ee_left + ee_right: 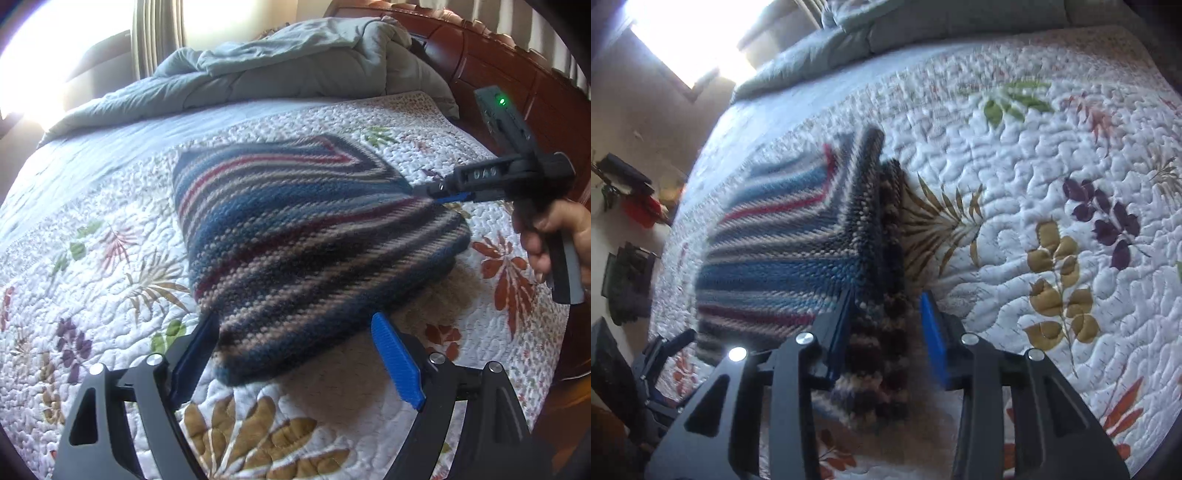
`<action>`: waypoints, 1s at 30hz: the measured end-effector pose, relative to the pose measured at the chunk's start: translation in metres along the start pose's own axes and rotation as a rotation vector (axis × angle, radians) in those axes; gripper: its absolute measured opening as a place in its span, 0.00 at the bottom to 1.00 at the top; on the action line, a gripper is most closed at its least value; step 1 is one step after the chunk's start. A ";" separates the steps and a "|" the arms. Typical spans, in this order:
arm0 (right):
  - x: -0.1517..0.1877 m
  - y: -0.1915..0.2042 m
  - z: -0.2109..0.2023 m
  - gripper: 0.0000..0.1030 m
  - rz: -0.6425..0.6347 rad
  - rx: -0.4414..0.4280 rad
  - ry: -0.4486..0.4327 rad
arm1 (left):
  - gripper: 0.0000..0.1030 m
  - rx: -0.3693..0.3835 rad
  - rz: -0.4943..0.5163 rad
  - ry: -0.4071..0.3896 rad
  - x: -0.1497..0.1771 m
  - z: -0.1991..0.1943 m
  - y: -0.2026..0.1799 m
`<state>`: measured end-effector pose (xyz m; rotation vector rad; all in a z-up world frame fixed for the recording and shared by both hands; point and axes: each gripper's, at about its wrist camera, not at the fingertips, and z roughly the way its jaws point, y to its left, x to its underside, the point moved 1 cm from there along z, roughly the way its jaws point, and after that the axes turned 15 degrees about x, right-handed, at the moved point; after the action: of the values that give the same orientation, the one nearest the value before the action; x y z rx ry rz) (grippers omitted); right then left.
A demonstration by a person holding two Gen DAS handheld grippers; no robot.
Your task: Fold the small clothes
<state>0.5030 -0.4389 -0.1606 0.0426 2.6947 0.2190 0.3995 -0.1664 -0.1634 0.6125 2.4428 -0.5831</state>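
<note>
A striped knit garment [295, 236] in blue, red, tan and black lies folded on the floral quilt [92, 258]. My left gripper [295, 354] is open, its blue fingers either side of the garment's near corner. My right gripper [439, 195] shows in the left wrist view at the garment's right edge, held by a hand. In the right wrist view the garment [783, 243] lies ahead and its folded edge sits between the right gripper's [886, 328] fingers, which stand apart with a gap beside the fabric.
A grey comforter [277, 70] is bunched at the head of the bed against a dark wooden headboard [498, 59]. A bright window [74, 44] is at the far left. Shelves with dark and red items [631, 199] hang on the wall beyond the bed's edge.
</note>
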 end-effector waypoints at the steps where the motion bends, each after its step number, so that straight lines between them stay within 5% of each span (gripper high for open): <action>1: 0.002 0.001 -0.013 0.36 -0.003 -0.005 -0.032 | 0.82 -0.006 0.011 -0.007 -0.001 -0.006 -0.004; 6: 0.026 0.026 -0.049 0.36 -0.096 -0.046 -0.131 | 0.82 -0.016 0.041 -0.025 -0.003 -0.029 -0.018; 13: 0.055 0.006 0.009 0.42 -0.043 -0.027 0.061 | 0.83 -0.028 0.056 -0.015 -0.002 -0.045 -0.029; 16: 0.061 -0.006 -0.001 0.45 -0.009 -0.087 0.055 | 0.83 0.006 0.010 -0.005 -0.004 -0.051 -0.016; 21: 0.051 -0.032 -0.029 0.59 0.038 -0.125 0.038 | 0.93 0.193 -0.252 -0.062 -0.017 -0.066 0.058; 25: 0.029 -0.056 -0.029 0.91 0.162 -0.218 0.053 | 0.93 0.375 -0.497 -0.074 -0.029 -0.051 0.128; 30: -0.012 -0.062 0.013 0.94 0.298 -0.470 0.200 | 0.93 0.570 -0.717 -0.028 -0.032 -0.001 0.188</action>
<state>0.5199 -0.4995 -0.1770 0.2941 2.7470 0.9856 0.5231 -0.0242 -0.1940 -0.1100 2.4256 -1.5849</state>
